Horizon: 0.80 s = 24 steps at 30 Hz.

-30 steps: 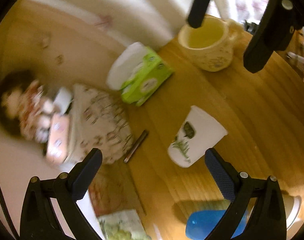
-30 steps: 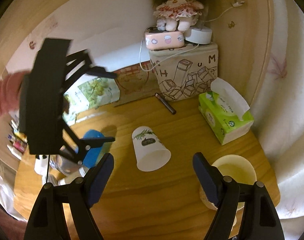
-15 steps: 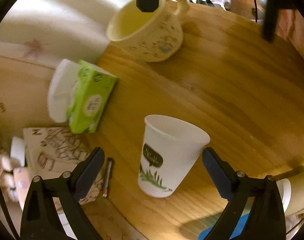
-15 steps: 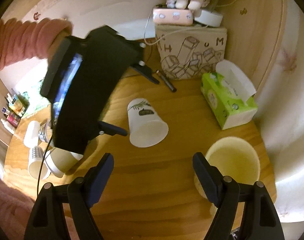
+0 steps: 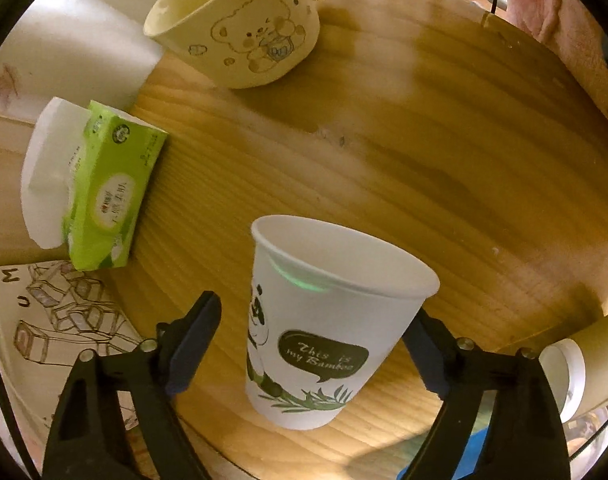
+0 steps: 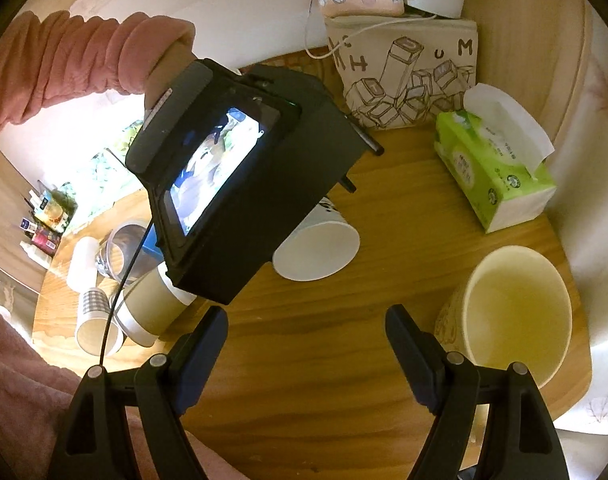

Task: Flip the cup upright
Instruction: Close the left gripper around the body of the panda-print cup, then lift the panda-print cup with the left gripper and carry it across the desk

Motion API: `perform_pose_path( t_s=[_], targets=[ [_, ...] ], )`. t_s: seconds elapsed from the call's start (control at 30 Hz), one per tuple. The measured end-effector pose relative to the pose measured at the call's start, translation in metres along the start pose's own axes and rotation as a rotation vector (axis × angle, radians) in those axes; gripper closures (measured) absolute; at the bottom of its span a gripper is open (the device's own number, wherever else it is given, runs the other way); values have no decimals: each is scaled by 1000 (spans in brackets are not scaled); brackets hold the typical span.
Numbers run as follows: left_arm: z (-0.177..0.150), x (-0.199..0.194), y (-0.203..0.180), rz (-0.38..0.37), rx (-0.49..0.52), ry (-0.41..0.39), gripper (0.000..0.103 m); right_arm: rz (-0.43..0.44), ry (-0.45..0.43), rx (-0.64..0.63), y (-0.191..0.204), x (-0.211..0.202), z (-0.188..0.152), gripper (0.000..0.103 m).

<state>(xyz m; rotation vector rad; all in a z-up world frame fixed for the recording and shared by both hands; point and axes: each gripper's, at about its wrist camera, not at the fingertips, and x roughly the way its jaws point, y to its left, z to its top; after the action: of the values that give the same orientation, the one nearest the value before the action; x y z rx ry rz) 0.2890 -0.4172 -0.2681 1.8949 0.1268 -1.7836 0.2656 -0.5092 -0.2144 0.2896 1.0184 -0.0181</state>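
Both tongs stand open: the left gripper [image 5: 312, 336] has its fingers either side of the paper cup [image 5: 324, 320], which lies on the wooden table [image 5: 444, 152]; the right gripper [image 6: 306, 344] holds nothing. On the cup is written "This is my Bamboo".

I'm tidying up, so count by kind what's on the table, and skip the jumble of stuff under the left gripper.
Paper cup: 1
Mug: 1
Tissue pack: 1
Printed bag: 1
Pen: 1
Total: 5
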Motion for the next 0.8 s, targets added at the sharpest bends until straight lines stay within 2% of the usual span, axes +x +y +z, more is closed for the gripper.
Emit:
perform_pose_path(
  t_s=[0.07, 0.17, 0.37, 0.57, 0.8],
  targets=[
    [0, 5, 1, -15, -6, 6, 20, 9, 18, 11, -2, 2, 1, 21],
    [-1, 10, 7, -42, -22, 1, 31, 12, 34, 1, -4, 4, 1, 21],
    [-3, 18, 21, -66, -44, -2, 32, 20, 53, 12, -6, 5, 3, 21],
    [-12, 14, 34, -77, -111, -4, 33, 30, 55, 10, -6, 4, 4, 21],
    [-12, 18, 59, -136, -285, 31, 33, 49, 56, 11, -4, 3, 2, 21]
  ],
)
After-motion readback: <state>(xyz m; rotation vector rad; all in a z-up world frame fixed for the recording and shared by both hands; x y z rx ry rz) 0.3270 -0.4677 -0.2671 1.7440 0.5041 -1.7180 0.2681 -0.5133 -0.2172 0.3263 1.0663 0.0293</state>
